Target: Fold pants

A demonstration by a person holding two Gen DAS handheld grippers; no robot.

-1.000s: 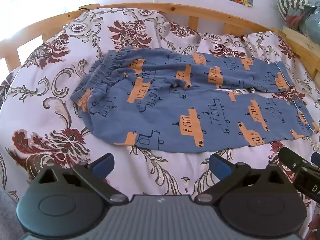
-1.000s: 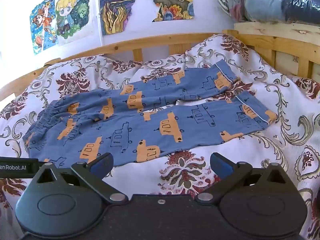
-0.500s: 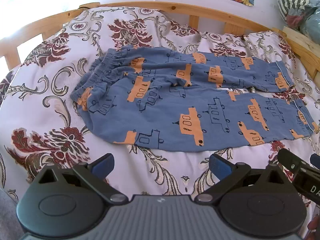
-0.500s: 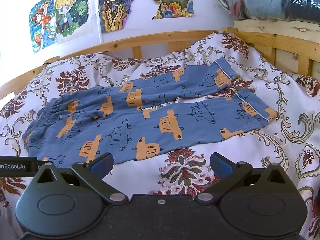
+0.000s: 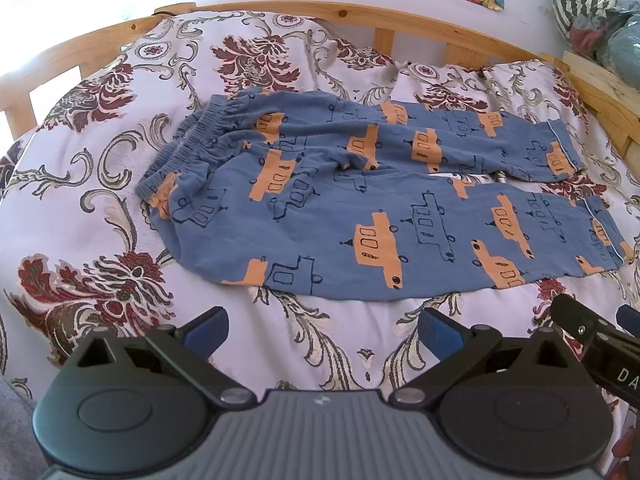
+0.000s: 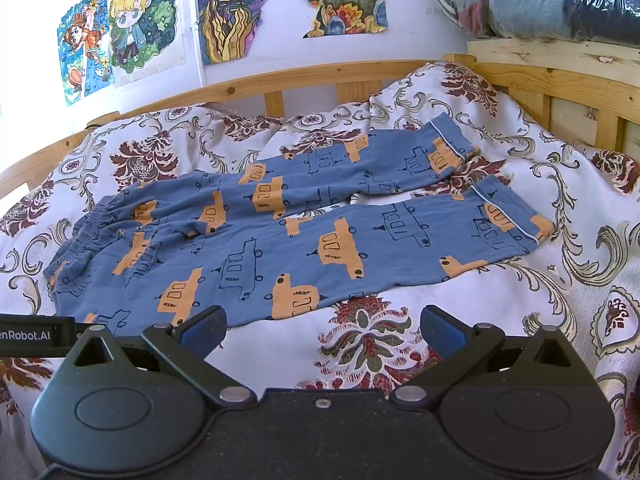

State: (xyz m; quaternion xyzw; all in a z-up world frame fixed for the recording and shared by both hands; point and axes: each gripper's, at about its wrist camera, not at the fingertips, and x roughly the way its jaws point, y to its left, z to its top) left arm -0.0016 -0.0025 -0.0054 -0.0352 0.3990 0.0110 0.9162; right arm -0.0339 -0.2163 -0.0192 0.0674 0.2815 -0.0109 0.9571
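Left gripper & right gripper: both spread, empty, crept slightly nearer over last sec. Pants unmoved, flat on bed; fold not begun.

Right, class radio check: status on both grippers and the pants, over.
Left gripper open, empty. Right gripper open, empty. Pants flat on the bedspread, unfolded, legs apart. Nothing in the way.

Both views are taken from low over the near edge of the bed, facing the wall with pictures. The left view is aimed at the waist end of the pants — the right view at the leg ends. The pants are shared, near in both.
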